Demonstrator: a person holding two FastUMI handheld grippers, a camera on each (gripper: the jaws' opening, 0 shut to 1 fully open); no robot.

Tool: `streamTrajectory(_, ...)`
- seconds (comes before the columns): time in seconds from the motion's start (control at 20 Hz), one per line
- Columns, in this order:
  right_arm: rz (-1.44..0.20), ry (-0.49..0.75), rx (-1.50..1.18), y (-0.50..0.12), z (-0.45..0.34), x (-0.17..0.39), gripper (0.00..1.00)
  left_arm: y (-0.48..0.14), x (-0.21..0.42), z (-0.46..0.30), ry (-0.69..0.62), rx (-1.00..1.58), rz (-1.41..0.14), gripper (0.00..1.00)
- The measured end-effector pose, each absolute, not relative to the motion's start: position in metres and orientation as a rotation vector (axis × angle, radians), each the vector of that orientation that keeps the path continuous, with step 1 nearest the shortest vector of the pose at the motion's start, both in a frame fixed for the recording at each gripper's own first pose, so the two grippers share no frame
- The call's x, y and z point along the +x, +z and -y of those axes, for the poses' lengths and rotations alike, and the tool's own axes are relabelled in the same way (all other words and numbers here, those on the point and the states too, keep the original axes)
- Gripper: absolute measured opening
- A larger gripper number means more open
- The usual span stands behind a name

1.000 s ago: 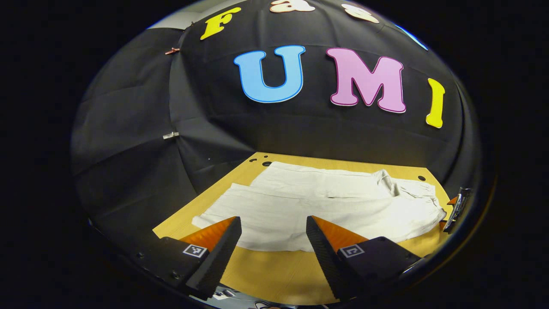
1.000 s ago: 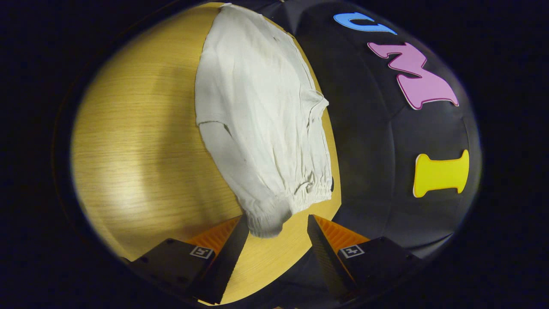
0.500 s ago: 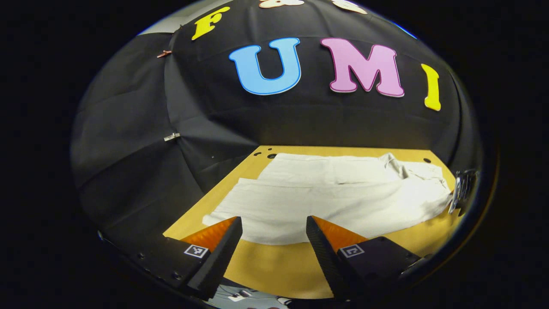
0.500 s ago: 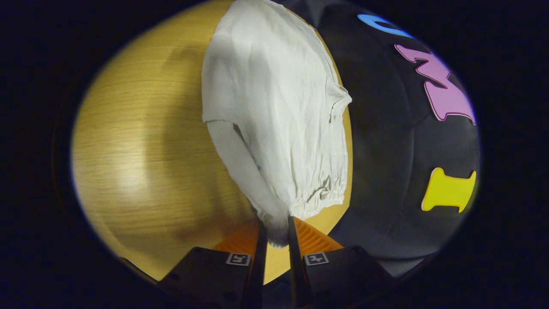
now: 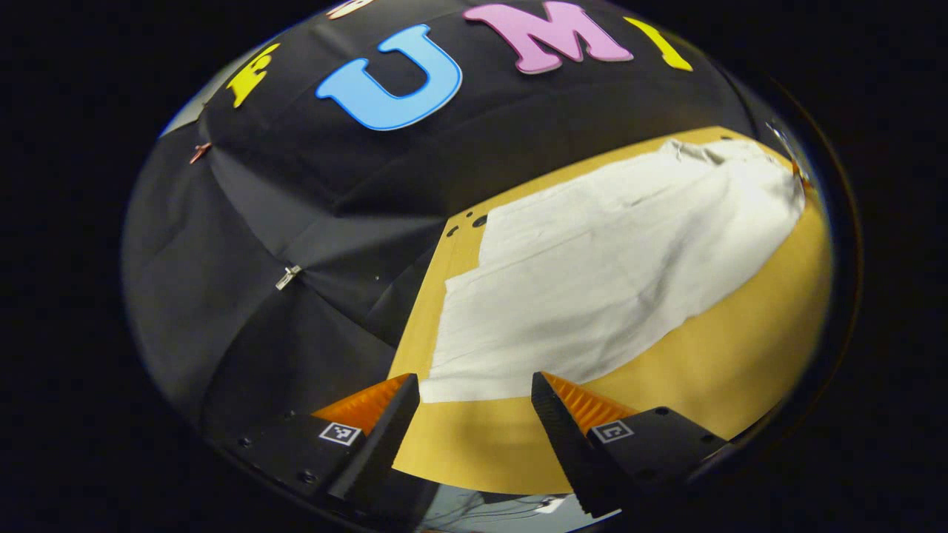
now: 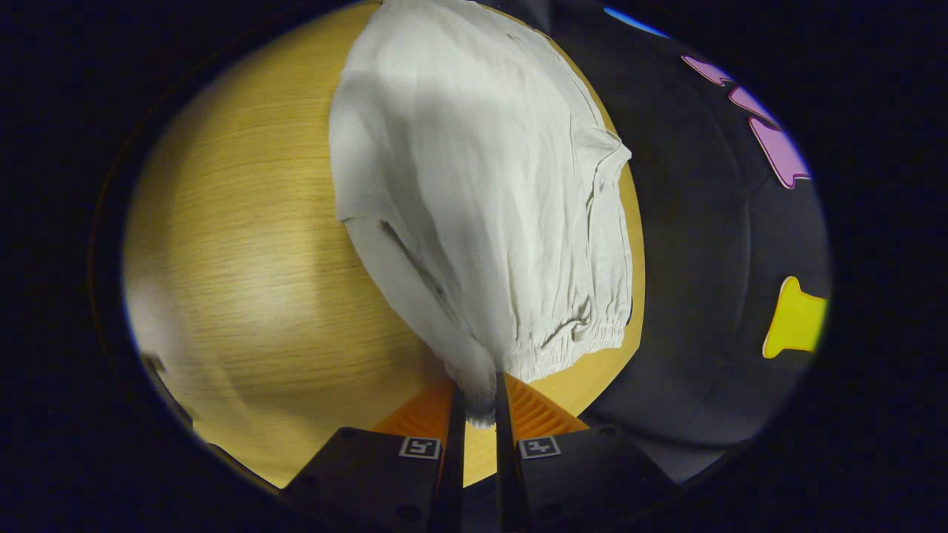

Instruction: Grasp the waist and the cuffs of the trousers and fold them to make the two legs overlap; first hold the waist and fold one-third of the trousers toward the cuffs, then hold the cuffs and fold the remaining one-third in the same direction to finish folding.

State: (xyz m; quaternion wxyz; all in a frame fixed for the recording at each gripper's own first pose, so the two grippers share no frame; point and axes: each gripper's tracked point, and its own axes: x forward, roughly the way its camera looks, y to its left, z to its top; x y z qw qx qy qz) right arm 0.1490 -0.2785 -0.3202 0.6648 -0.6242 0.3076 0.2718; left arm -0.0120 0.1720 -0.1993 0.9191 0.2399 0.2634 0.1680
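The tabletop (image 5: 740, 370) is showing as a light wooden surface, filling the lower right of the left gripper view and the left half of the right gripper view (image 6: 244, 244). The trousers (image 5: 607, 259) are lying flat on it, pale and creased, stretching from the lower centre toward the upper right of the left gripper view. In the right gripper view the trousers (image 6: 474, 185) are running from the top centre down toward the bottom centre, with the gathered waist (image 6: 570, 344) sitting low, just right of centre.

The right tool (image 6: 474, 414) is pinching a corner of the waist at the bottom centre of its view, both fingers pressing on the cloth with hardly any gap between them. The left tool (image 5: 474, 392) is standing wide open at the bottom of its view, holding nothing, its fingertips just at the near cuff edge (image 5: 474, 389) of the trousers.
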Motion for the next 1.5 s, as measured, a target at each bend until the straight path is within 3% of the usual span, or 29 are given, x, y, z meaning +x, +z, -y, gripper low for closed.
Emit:
streamTrajectory(0.15, -0.699, 0.626, -1.410, -0.319, 0.279, 0.148, 0.23, -0.219, -0.005, -0.222, 0.340, 0.663, -0.598, 0.96)
streamTrajectory(0.4, -0.719, 0.626, -1.425, -0.319, 0.278, 0.149, 0.23, -0.270, 0.003, -0.271, 0.177, 0.904, -0.757, 0.96)
streamTrajectory(0.5, -0.734, 0.641, -1.409, -0.319, 0.277, 0.148, 0.14, -0.280, 0.005, -0.284, 0.147, 0.966, -0.792, 0.96)
streamTrajectory(0.6, -0.767, 0.670, -1.383, -0.319, 0.274, 0.147, 0.14, -0.283, 0.012, -0.291, 0.121, 1.010, -0.793, 0.96)
streamTrajectory(0.65, -0.785, 0.684, -1.369, -0.318, 0.272, 0.145, 0.10, -0.281, 0.018, -0.293, 0.097, 1.029, -0.792, 0.96)
streamTrajectory(0.85, -0.794, 0.732, -1.386, -0.317, 0.267, 0.143, 0.05, -0.287, 0.036, -0.286, -0.116, 1.116, -0.816, 0.95)
streamTrajectory(1.0, -0.780, 0.726, -1.436, -0.317, 0.270, 0.143, 0.05, -0.290, 0.048, -0.284, -0.300, 1.259, -0.839, 0.86)
streamTrajectory(1.25, -0.777, 0.719, -1.468, -0.315, 0.270, 0.143, 0.05, -0.292, 0.054, -0.275, -0.443, 1.277, -0.948, 0.71)
streamTrajectory(1.5, -0.762, 0.725, -1.486, -0.316, 0.269, 0.141, 0.05, -0.301, 0.058, -0.275, -0.525, 1.290, -1.006, 0.39)
